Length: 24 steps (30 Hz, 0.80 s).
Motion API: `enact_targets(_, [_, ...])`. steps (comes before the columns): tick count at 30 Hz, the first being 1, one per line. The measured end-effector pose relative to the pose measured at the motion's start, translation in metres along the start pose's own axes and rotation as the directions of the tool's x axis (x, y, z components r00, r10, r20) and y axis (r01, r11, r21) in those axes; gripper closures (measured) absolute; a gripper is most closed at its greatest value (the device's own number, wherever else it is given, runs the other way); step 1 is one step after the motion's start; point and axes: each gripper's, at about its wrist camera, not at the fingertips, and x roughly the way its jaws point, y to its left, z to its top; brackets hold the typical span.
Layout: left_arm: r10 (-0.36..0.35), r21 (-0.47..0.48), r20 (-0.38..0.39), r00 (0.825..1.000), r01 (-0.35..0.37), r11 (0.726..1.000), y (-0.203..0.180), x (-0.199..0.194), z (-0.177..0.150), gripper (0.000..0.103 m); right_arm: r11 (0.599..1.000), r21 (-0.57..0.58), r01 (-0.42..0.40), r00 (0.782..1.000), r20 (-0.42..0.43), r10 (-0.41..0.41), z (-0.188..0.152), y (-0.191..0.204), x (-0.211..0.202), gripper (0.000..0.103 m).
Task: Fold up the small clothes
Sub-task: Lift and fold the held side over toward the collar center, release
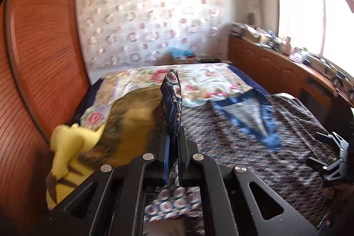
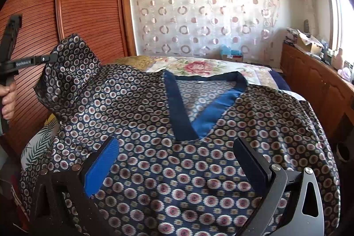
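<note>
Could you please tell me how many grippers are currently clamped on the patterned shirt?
1. The left gripper is shut on the patterned shirt, lifting its sleeve edge at the left. The right gripper hovers open above the shirt's chest, holding nothing.

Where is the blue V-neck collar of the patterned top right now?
In the right wrist view, the blue V-neck collar lies flat on the bed just ahead of the open right gripper, with the floral bedspread beyond it.

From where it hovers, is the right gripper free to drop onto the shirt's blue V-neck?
Probably yes. The right gripper is open above the shirt, and the blue V-neck lies just ahead with nothing between. The left gripper pinches a sleeve off to the side, out of the way.
</note>
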Motion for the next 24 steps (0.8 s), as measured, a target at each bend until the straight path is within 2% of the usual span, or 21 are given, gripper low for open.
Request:
enact_targets(3, [-0.042, 0.029, -0.002, 0.999, 0.042, 0.999, -0.025, 0.004, 0.011, 0.096, 1.0, 0.009, 0.002, 1.0, -0.004, -0.002, -0.001, -0.006, -0.003, 0.0])
enact_targets(5, [-0.045, 0.051, -0.006, 0.999, 0.045, 0.998, -0.039, 0.007, 0.016, 0.092, 1.0, 0.016, 0.002, 1.0, -0.011, -0.002, -0.002, -0.008, -0.004, 0.0])
enact_targets(9, [-0.083, 0.055, 0.007, 0.997, 0.082, 0.995, -0.045, 0.004, 0.016, 0.059, 1.0, 0.015, 0.001, 0.999, -0.033, 0.0, -0.004, -0.01, -0.005, 0.0])
enact_targets(11, [-0.09, 0.05, 0.01, 0.996, 0.089, 0.995, -0.042, 0.001, 0.014, 0.055, 1.0, 0.014, -0.001, 0.999, -0.041, 0.001, -0.004, -0.012, -0.007, 0.0])
enact_targets(13, [-0.091, 0.042, 0.003, 0.996, 0.091, 0.995, -0.037, 0.0, 0.01, 0.038, 1.0, 0.015, -0.001, 0.999, -0.048, 0.001, -0.003, -0.013, -0.008, 0.0])
enact_targets(16, [-0.079, 0.025, 0.002, 0.997, 0.079, 0.997, -0.028, -0.002, 0.002, 0.027, 1.0, 0.025, -0.019, 0.998, -0.056, 0.02, 0.0, -0.019, -0.007, 0.0])
enact_targets(20, [-0.044, -0.005, -0.012, 0.999, 0.044, 0.999, -0.013, -0.002, -0.015, 0.025, 0.999, -0.002, -0.032, 0.998, -0.06, 0.032, 0.004, -0.013, -0.007, 0.003])
enact_targets(24, [0.005, -0.024, -0.051, 0.999, -0.006, 1.0, 0.0, 0.004, -0.04, 0.025, 0.998, -0.026, -0.054, 0.996, -0.071, 0.052, 0.007, -0.005, -0.005, 0.011])
